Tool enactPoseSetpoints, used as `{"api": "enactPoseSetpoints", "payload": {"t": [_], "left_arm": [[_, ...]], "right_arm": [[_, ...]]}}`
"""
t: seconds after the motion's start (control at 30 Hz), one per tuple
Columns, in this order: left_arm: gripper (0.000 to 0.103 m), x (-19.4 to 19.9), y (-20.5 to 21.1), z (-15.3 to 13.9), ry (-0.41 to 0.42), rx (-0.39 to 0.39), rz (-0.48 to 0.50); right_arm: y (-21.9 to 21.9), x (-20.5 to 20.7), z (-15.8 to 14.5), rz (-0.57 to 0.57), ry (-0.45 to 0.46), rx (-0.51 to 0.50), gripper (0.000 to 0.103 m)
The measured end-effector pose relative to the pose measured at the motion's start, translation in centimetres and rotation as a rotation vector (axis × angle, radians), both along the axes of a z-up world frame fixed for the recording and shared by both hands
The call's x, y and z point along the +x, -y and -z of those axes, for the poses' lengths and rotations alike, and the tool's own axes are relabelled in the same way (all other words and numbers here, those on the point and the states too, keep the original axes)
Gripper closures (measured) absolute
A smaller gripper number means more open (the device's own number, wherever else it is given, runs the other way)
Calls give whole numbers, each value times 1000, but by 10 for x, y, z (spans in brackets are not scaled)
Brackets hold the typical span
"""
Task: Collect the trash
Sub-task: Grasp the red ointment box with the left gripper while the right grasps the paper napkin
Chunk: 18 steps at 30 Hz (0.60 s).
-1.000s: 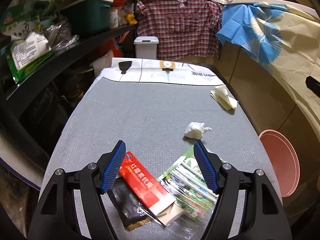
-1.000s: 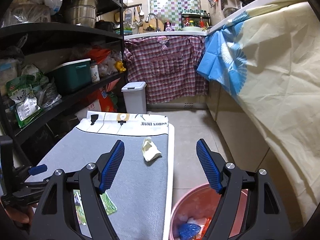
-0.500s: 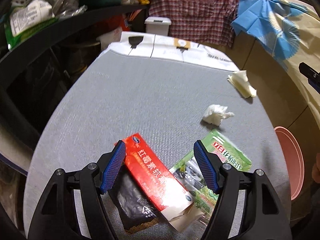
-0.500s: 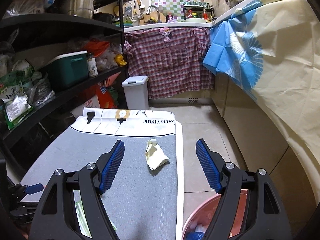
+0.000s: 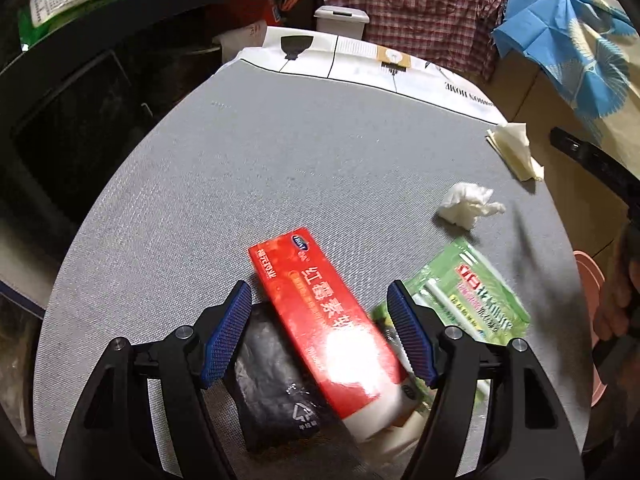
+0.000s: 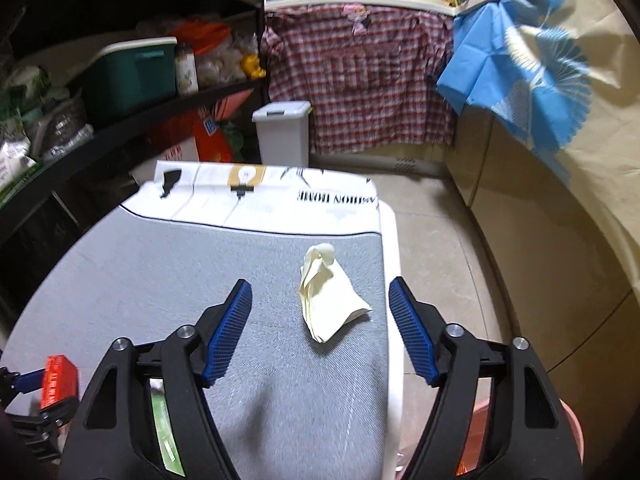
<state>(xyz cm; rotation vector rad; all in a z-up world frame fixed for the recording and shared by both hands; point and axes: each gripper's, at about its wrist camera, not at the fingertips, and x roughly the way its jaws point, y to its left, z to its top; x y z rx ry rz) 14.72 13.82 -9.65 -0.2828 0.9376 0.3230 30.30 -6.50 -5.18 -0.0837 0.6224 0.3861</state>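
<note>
Two matching black hand-held grippers with blue pads

Left gripper and right gripper each have angular black plastic fingers, ribbed blue pads and round silver screws at the joints behind the pads.

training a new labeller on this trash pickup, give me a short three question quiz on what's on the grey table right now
1. True or false: the left gripper is clamped shut on the long red cardboard box.
2. Which item lies between the right gripper's jaws? A) crumpled white tissue B) folded pale yellow paper napkin C) green plastic packet
3. Fill in: under the red box, on its left, lies a ____ plastic wrapper.

Key
1. False: its pads stand apart on either side of the box.
2. B: the folded pale yellow paper napkin, untouched while the jaws are closing.
3. Black: the black plastic wrapper on the grey table.
</note>
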Motion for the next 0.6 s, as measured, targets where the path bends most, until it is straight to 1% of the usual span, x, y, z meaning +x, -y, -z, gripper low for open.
{"api": "enactPoseSetpoints", "payload": {"t": [0.17, 0.2, 0.27, 0.3, 0.33, 0.37, 0.4, 0.5, 0.53, 0.6], "left_arm": [[50, 1, -3, 4, -3, -6, 5], [52, 1, -3, 3, 0, -6, 5], [59, 3, -4, 2, 4, -6, 9], [61, 4, -4, 2, 5, -3, 12], [65, 5, -4, 2, 6, -1, 14], [69, 5, -4, 1, 9, 0, 15], [69, 6, -5, 0, 10, 0, 15], [69, 6, -4, -3, 19, 0, 20], [69, 6, -4, -4, 23, 1, 22], [69, 6, -4, -6, 29, 3, 25]], "right_arm": [[-11, 19, 19, -2, -51, -40, 48], [-12, 21, 21, -4, -57, -42, 53], [-15, 25, 25, -8, -69, -58, 56], [-16, 27, 27, -8, -74, -62, 59], [-17, 28, 28, -8, -82, -64, 65], [-19, 30, 30, -10, -94, -67, 69], [-19, 31, 31, -12, -100, -70, 77], [-22, 30, 33, -24, -110, -75, 95], [-23, 28, 32, -29, -107, -77, 98], [-25, 24, 29, -40, -95, -81, 100]]}}
